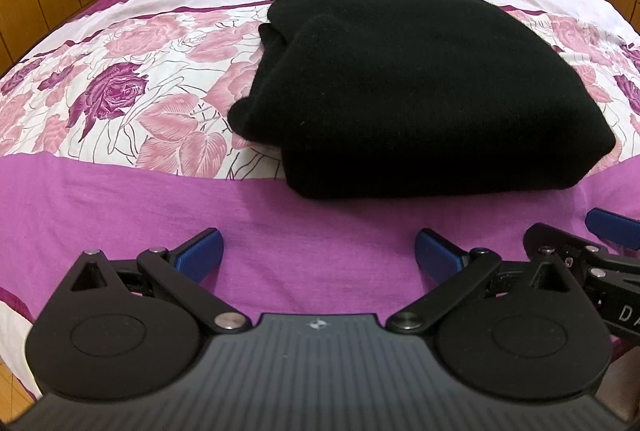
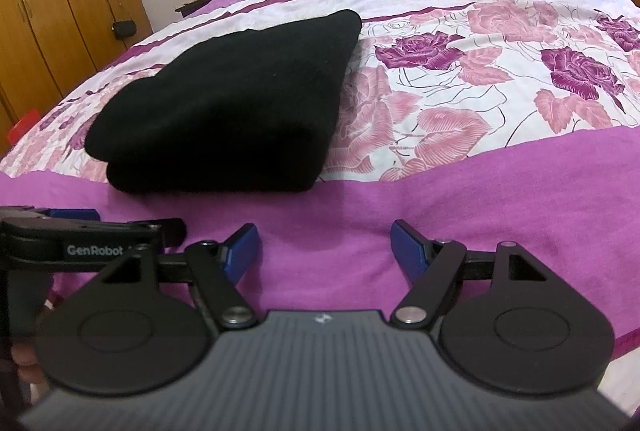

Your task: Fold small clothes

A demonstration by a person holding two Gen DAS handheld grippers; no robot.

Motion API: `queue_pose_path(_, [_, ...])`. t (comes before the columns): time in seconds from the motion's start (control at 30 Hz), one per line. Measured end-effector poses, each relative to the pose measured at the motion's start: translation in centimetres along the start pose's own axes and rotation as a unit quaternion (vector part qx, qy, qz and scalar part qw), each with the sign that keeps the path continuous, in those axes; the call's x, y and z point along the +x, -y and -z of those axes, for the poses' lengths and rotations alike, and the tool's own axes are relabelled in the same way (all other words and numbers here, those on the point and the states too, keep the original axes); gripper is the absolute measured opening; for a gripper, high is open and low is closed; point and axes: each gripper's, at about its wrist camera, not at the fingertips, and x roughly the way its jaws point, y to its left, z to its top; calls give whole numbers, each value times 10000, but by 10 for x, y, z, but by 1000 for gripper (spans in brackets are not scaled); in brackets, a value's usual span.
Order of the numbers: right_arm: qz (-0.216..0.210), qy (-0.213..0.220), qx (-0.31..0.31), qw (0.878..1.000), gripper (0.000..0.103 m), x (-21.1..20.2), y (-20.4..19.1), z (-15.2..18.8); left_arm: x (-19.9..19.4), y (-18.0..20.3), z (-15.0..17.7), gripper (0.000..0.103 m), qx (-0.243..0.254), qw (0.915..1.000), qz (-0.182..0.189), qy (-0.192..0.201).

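Black garment lies on the bed, straddling the line between the floral band and the plain purple band of the cover, already folded into a compact, thick rectangle of several layers. One rounded bit of fabric bulges out at its left side in the left wrist view; the edges otherwise look squared. Left claw hangs over bare purple cover just short of the garment's near edge, jaws spread wide, nothing between them. Right claw likewise open and empty, near the garment but to its right. Neither touches the cloth. Judgement: this piece looks essentially finished; at most a tuck of the bulge remains. No other unfolded garment in view.
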Motion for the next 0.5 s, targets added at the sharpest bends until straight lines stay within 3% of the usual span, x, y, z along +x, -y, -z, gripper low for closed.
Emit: queue_pose_path(0.5, [-22,-3,18,10000,75,0,0,0,1,-1,-1,103,-5,10000,20,-28])
